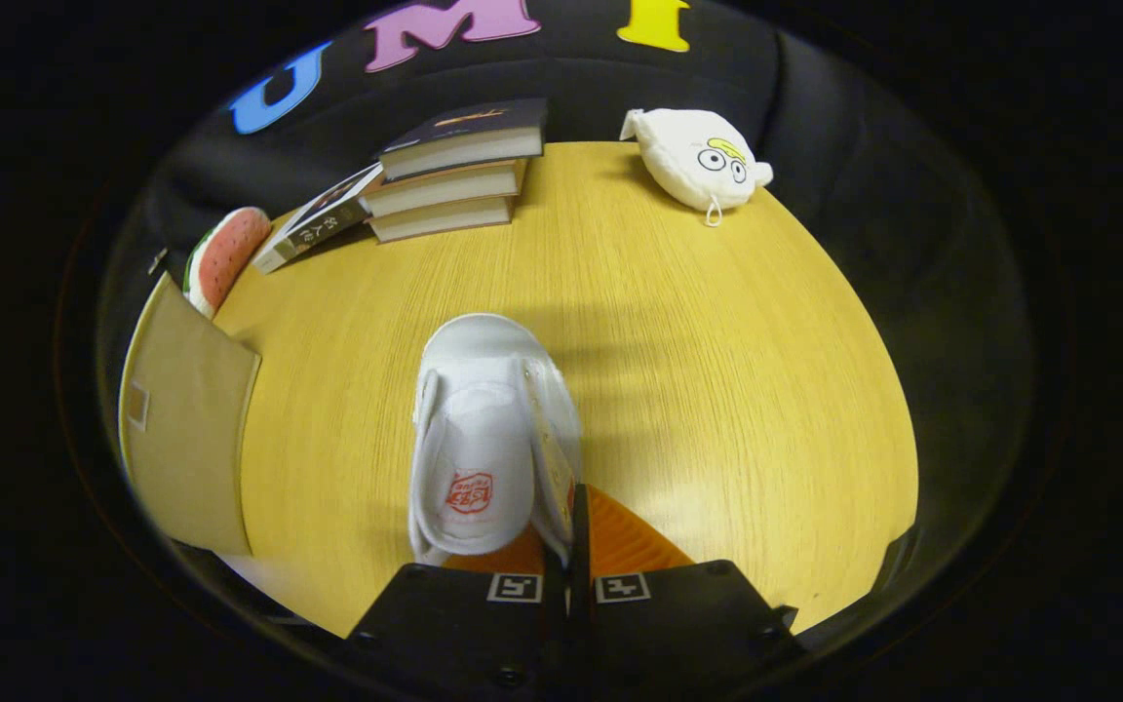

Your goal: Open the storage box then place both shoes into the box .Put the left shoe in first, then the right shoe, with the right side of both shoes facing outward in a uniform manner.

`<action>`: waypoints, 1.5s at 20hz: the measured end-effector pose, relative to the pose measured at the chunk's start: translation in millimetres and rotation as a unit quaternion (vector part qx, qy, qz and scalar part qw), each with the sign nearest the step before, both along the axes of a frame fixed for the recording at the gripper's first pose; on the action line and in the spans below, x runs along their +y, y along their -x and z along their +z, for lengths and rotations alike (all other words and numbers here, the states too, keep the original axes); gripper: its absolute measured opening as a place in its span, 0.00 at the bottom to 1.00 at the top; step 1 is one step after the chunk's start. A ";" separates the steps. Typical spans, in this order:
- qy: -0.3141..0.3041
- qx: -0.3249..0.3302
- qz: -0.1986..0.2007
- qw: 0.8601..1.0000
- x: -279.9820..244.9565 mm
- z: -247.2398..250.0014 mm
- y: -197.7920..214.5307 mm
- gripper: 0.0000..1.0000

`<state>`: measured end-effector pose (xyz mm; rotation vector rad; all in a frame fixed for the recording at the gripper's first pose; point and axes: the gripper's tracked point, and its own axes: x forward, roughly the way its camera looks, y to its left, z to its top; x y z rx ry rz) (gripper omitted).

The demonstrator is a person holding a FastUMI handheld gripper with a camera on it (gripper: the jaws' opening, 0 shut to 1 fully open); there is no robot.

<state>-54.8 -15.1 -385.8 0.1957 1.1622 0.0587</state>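
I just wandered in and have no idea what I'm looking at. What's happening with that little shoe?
A person is working a hand-held gripper, whose fingers are closed on the side wall of a white shoe, toe pointing away over the wooden table. A tan storage box sits off to the left. Beyond the shoe lie a stack of books, a white plush toy and a watermelon-slice cushion.

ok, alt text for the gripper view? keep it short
The gripper is closed on the side wall of a white shoe, toe pointing away, over a round wooden table. A tan storage box stands to the left; stacked books, a white plush toy and a watermelon-slice toy lie beyond.
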 end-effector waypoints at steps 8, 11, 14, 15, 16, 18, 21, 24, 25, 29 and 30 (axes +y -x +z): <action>-0.067 -0.004 -0.068 0.995 12.3 59.7 17.7 0.05; -0.095 -0.013 -0.074 0.993 34.4 107.5 13.9 0.05; -0.124 -0.020 -0.069 0.990 70.5 158.3 5.8 0.05; -0.131 -0.025 -0.062 0.989 84.8 173.8 1.6 0.05; -0.139 -0.030 -0.055 0.988 100.3 189.0 -1.9 0.05; -0.156 -0.018 -0.050 0.986 134.2 213.3 -3.9 0.05; -0.161 -0.006 -0.034 0.986 181.5 233.4 -5.0 0.05; -0.172 0.011 -0.017 0.985 232.6 242.0 0.9 0.05; -0.175 0.018 -0.013 0.984 248.8 242.6 3.0 0.05; -0.142 0.040 0.003 0.989 293.7 224.5 6.8 0.05; -0.128 0.047 0.007 0.991 300.6 216.7 8.6 0.05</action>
